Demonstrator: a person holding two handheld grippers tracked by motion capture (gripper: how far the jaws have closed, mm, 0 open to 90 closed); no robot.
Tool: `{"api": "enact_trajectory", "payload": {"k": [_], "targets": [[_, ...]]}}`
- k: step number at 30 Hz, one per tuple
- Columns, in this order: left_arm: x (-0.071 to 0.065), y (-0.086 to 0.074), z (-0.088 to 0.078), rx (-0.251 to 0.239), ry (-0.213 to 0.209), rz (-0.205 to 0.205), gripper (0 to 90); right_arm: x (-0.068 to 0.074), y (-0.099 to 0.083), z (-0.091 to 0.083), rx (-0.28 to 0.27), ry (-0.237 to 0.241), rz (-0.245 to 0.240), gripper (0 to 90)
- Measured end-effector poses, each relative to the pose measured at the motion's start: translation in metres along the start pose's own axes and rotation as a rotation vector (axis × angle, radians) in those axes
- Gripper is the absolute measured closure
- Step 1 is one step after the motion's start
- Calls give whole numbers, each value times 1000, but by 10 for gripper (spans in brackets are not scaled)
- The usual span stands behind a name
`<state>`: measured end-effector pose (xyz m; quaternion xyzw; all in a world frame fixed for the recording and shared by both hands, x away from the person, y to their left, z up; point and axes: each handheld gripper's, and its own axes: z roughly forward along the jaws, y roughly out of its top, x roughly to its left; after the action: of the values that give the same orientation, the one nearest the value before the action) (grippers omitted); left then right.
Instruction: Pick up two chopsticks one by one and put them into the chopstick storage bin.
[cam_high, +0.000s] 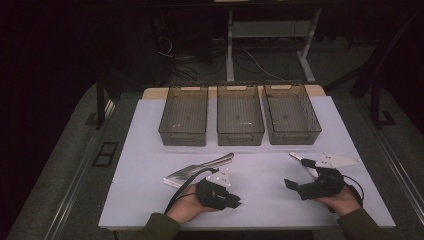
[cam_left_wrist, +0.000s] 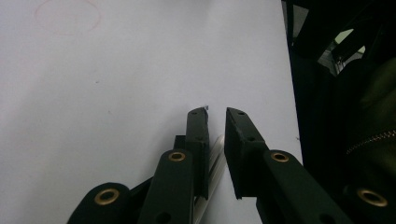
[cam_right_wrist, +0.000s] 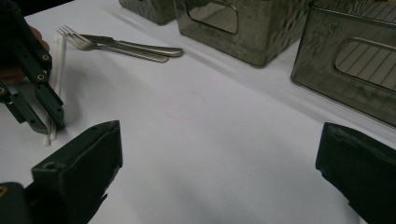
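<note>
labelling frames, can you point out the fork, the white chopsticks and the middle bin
fork (cam_right_wrist: 79, 41), right gripper view, on its tines
white chopsticks (cam_right_wrist: 59, 56), right gripper view, on the shafts
middle bin (cam_high: 240, 136), high view, on its near wall

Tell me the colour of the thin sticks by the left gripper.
White thin sticks, best in the right gripper view, beside the left gripper.

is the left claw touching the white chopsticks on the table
Touching. In the right gripper view the left claw has its tips down on the thin white chopsticks; the left gripper view shows one between its jaws.
</note>
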<state>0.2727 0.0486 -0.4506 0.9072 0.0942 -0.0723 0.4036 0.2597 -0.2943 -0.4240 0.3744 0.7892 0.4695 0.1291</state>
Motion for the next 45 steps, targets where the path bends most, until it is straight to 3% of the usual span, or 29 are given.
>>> {"api": "enact_trajectory", "payload": {"k": [25, 45], "targets": [[7, 6, 6, 8, 42, 19, 827, 0, 0, 0, -1, 1, -3, 6], [22, 12, 9, -7, 96, -12, 880, 0, 0, 0, 2, 3, -2, 6]]}}
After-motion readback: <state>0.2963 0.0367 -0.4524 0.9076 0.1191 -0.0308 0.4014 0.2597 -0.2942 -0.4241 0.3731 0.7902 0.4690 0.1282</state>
